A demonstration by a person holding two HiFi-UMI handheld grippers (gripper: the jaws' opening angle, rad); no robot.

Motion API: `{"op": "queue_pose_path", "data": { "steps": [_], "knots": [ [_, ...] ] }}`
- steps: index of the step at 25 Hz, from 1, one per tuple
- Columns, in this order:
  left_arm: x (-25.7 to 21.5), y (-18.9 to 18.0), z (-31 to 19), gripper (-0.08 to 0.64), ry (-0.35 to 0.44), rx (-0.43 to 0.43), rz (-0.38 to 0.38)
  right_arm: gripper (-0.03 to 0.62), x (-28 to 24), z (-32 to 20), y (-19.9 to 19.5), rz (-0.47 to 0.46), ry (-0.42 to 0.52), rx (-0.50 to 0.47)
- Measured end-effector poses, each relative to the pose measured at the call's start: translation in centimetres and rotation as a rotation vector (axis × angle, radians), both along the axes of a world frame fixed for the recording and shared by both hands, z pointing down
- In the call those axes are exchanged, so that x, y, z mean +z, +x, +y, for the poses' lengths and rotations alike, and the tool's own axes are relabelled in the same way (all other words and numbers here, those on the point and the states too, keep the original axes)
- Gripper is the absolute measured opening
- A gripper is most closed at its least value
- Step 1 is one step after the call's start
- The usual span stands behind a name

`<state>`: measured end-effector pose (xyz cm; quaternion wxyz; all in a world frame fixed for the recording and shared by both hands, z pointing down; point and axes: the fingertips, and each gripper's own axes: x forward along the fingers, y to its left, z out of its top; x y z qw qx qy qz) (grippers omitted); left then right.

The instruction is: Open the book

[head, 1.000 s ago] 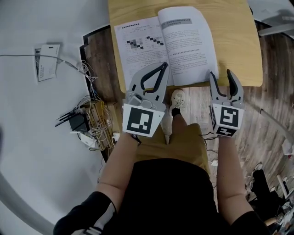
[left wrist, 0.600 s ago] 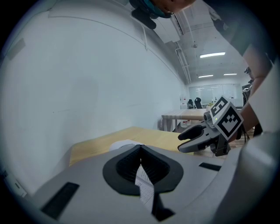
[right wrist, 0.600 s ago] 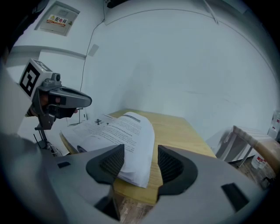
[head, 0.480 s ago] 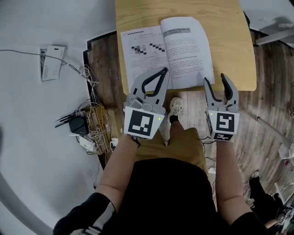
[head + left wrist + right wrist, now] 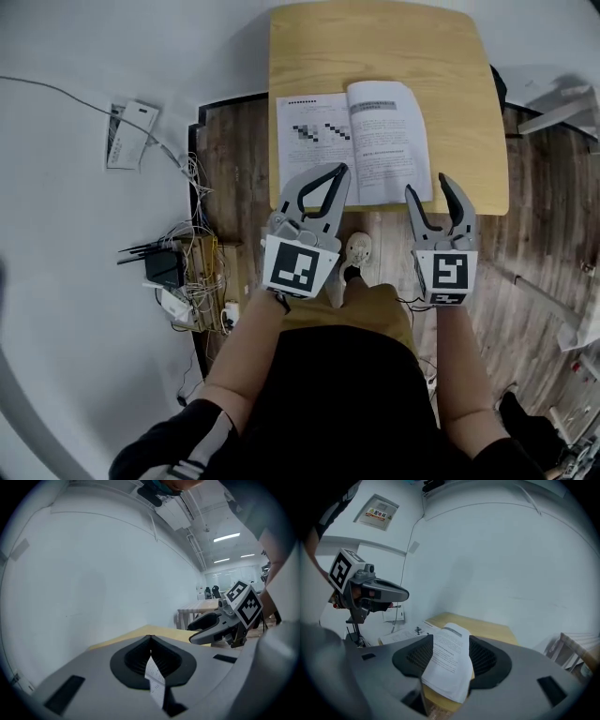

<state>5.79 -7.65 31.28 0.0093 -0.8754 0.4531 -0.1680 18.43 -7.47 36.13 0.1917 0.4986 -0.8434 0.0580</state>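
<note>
1. The book [image 5: 354, 139] lies open, pages up, on the near half of the wooden table [image 5: 375, 47].
2. Both grippers have drawn back off its near edge. The left gripper [image 5: 341, 172] has its tips together on nothing, and the right gripper [image 5: 428, 190] is spread and empty.
3. The opening looks finished.

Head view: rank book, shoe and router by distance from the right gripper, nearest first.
1. Book: on the table, its near edge just ahead of the right gripper.
2. Shoe: on the floor, off to the gripper's left.
3. Router: among the cables at the far left, well past the shoe.
</note>
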Motion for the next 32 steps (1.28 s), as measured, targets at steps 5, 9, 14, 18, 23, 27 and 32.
{"op": "queue_pose_path", "data": {
  "steps": [5,9,14,18,23,27,32],
  "knots": [
    [-2.9,-0.8,0.5,0.011,0.012,-0.011,-0.020,0.249,-3.5,0.7,-1.8,0.025,0.081,-0.074],
    [-5.2,-1.7,0.6,0.011,0.062,-0.019,-0.008,0.249,-5.9,1.2,-3.1,0.047,0.150,-0.134],
    [-7.0,-3.1,1.3,0.011,0.070,-0.038,0.001,0.249,-9.3,1.4,-3.7,0.014,0.212,-0.162],
    [-8.8,-3.5,2.0,0.011,0.086,-0.035,0.015,0.249,-12.5,1.9,-4.6,0.000,0.266,-0.196],
    [-11.1,-3.8,2.6,0.011,0.118,-0.025,0.051,0.247,-15.9,3.2,-6.4,0.007,0.326,-0.248],
    [-12.7,-4.1,2.9,0.011,0.162,-0.019,0.062,0.249,-17.8,3.9,-7.4,-0.019,0.363,-0.283],
    [-14.0,-5.5,3.2,0.011,0.174,-0.047,0.086,0.248,-19.3,4.3,-8.9,-0.058,0.391,-0.297]
  ]
}}
